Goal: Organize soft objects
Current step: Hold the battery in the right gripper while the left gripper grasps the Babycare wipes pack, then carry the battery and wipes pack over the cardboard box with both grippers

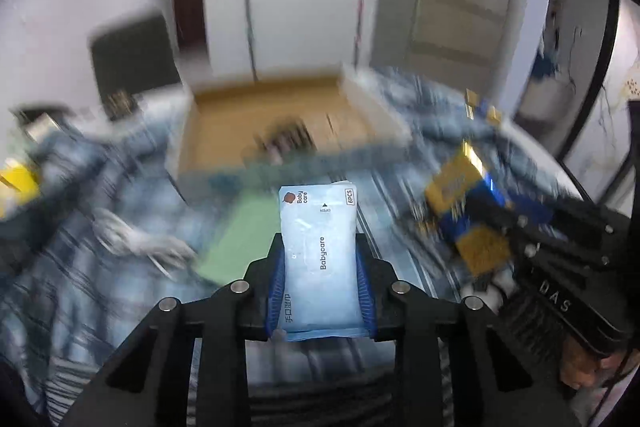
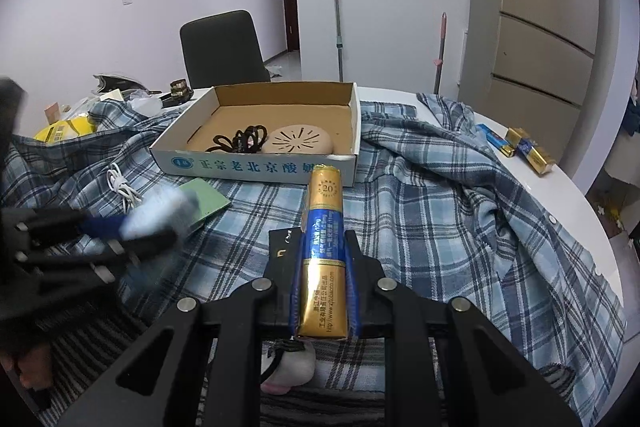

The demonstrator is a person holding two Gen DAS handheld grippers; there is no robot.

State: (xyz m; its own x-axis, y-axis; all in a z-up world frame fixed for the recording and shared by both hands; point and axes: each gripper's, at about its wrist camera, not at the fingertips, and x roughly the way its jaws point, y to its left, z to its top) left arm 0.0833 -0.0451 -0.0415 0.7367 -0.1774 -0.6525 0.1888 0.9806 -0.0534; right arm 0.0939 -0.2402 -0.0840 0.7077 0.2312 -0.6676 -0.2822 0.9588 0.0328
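The left gripper [image 1: 320, 263] is clamped on a blue wipes packet [image 1: 318, 251] lying lengthwise along its fingers, the right gripper [image 2: 324, 267] pinches a gold-and-blue pack [image 2: 323, 247] likewise, and the cardboard box [image 2: 256, 163] sits straight ahead, nearer the right one.

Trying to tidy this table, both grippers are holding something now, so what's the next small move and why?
Probably carry the left gripper forward and set its blue wipes pack into the open cardboard box just ahead. The pack sits gripped between the blue pads, the box holds only a few items at its near side, and the right gripper is shut on the gold and blue carton, so it can wait.
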